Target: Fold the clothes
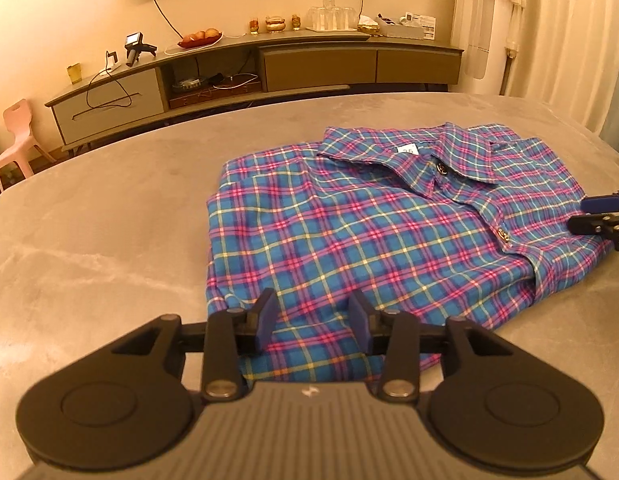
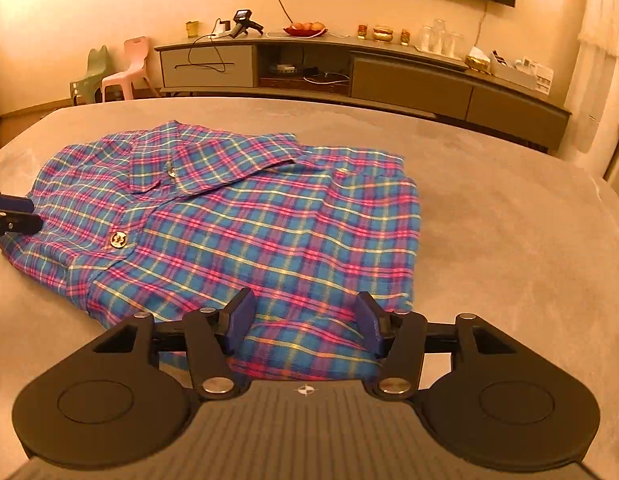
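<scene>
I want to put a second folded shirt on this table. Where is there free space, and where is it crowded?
The table is bare on the left of the plaid shirt, and on its right side, up to the far edge. The near edge is crowded: left gripper and right gripper both sit open over the shirt's hem.

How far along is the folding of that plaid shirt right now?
Mostly done: the plaid shirt lies on the table as a compact rectangle, collar up, sleeves tucked out of sight. In hand: nothing; the left hand-held gripper and right hand-held gripper are open at its near edge. Left: perhaps tidying edges.
</scene>
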